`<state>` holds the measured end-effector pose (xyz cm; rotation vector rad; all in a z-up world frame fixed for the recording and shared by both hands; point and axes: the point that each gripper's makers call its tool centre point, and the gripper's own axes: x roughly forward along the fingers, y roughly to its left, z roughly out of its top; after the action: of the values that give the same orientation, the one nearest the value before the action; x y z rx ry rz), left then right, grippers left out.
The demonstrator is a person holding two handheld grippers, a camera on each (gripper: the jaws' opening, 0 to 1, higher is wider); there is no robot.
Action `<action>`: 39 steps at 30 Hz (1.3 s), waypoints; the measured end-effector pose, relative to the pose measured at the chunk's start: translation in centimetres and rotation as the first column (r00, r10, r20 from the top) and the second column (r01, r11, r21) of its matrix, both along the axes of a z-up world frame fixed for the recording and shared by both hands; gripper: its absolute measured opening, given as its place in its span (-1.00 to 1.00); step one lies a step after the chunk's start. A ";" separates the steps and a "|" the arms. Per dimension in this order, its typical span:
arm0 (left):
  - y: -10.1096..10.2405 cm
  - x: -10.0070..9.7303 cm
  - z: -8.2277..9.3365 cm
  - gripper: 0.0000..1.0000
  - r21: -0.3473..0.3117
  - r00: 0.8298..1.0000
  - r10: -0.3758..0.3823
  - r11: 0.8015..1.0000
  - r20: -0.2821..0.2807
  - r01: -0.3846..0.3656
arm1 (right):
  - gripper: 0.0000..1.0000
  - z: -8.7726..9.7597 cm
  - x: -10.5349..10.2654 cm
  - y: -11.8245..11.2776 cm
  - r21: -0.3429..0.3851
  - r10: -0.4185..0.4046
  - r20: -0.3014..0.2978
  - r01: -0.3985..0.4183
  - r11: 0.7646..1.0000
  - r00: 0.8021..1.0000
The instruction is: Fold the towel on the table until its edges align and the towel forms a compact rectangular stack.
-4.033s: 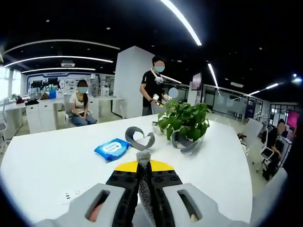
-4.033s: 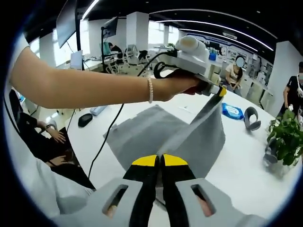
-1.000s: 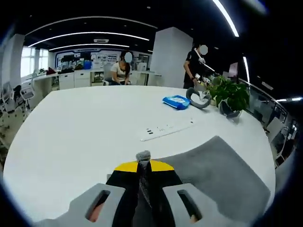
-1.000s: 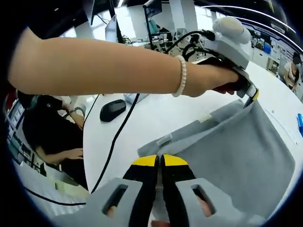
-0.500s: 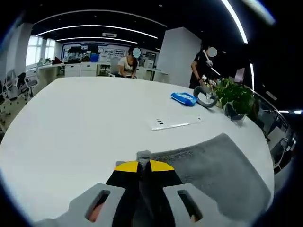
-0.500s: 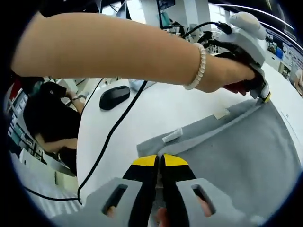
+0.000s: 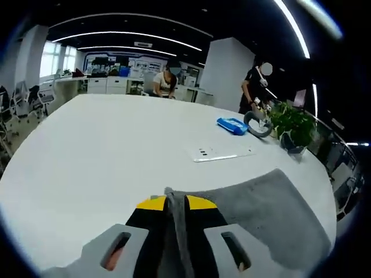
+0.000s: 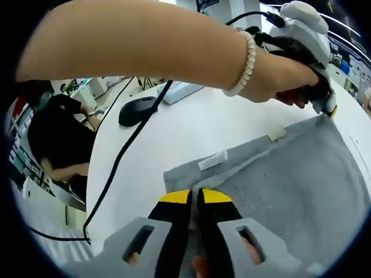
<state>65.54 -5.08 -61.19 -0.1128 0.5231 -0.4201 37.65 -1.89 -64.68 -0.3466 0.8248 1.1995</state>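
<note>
- Since half a second ago we have brought the lifted edge lower, and the gray towel (image 8: 290,191) now lies nearly flat on the white table (image 7: 87,150), its top layer set just short of the edge underneath.
- Our right gripper (image 8: 195,200) has its jaws together on the near corner of the towel, and our left gripper (image 7: 175,205) is clamped on the far corner of the same edge, cloth showing between its jaws. Holding both ends keeps that edge straight so we can line it up with the lower layer before letting go.
- Just beyond the right gripper, a white care label (image 8: 212,160) and a small tag (image 8: 277,134) sit on the strip of lower layer left uncovered.
- Across the right gripper view our left forearm wears a bead bracelet (image 8: 248,63); a black cable (image 8: 124,156) runs past the towel's corner and a black mouse (image 8: 138,110) lies further off, neither on the cloth.
- Farther out in the left gripper view lie a white power strip (image 7: 223,153), a blue wipes pack (image 7: 233,125), gray headphones (image 7: 259,124) and a potted plant (image 7: 293,124), all well apart from the fold.
</note>
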 end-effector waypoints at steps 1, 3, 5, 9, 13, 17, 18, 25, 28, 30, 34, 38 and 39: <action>0.3 -0.1 0.4 -0.73 -0.004 1.000 0.009 1.000 0.011 -0.009 | -0.80 0.2 -0.1 0.1 0.013 -0.004 -0.005 0.004 1.000 1.000; 0.6 -0.4 1.3 -0.68 -0.031 0.999 0.038 0.999 0.025 -0.037 | -0.67 0.7 -0.2 0.1 0.037 -0.014 -0.018 0.014 0.999 1.000; 0.5 -0.9 2.1 -0.66 -0.069 0.998 0.053 0.996 0.040 -0.051 | -0.62 1.3 -0.1 -0.1 0.057 -0.031 -0.018 0.032 0.998 0.999; 0.4 -2.6 3.2 -0.66 -0.065 0.997 0.052 0.997 0.063 -0.048 | -0.56 2.9 0.5 -1.1 0.107 -0.084 -0.013 0.085 0.991 0.996; 0.4 -4.6 4.6 -0.66 -0.054 0.995 0.045 0.998 0.088 -0.041 | -0.47 4.2 0.7 -2.6 0.113 -0.114 0.042 0.109 0.988 0.993; 0.9 -6.8 6.3 -0.63 -0.080 0.991 0.073 0.995 0.114 -0.064 | -0.39 5.6 0.8 -4.3 0.133 -0.152 0.081 0.141 0.981 0.985; 1.2 -7.7 6.7 -0.63 -0.081 0.990 0.080 0.994 0.119 -0.071 | -0.41 5.9 0.7 -5.1 0.130 -0.153 0.087 0.141 0.981 0.984; 1.2 -13.7 6.6 -0.63 -0.065 0.989 0.096 0.994 0.113 -0.089 | -0.45 6.6 2.7 -11.4 0.062 -0.180 0.188 0.171 0.983 0.966; 1.0 -16.4 5.8 -0.63 -0.035 0.991 0.089 0.996 0.101 -0.086 | -0.49 6.6 4.7 -14.7 0.020 -0.214 0.231 0.215 0.976 0.949; 0.9 -18.1 5.2 -0.63 -0.032 0.992 0.088 0.996 0.086 -0.086 | -0.55 6.7 6.2 -16.9 0.001 -0.233 0.251 0.240 0.971 0.940; 0.7 -21.2 3.3 -0.65 0.011 0.996 0.080 0.997 0.038 -0.080 | -0.79 6.7 9.6 -21.0 -0.051 -0.288 0.297 0.316 0.947 0.911; 0.2 -24.4 0.9 -0.67 0.007 0.994 0.094 0.996 -0.057 -0.094 | -1.00 5.9 13.1 -24.6 -0.129 -0.309 0.361 0.375 0.918 0.880; 0.1 -25.0 0.4 -0.68 0.002 0.992 0.102 0.995 -0.073 -0.102 | -1.00 5.4 14.0 -25.4 -0.146 -0.320 0.362 0.392 0.908 0.876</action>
<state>40.58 -5.02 -60.75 -0.1568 0.5863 -0.3176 51.68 -27.32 -59.26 -0.5321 0.6870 0.6786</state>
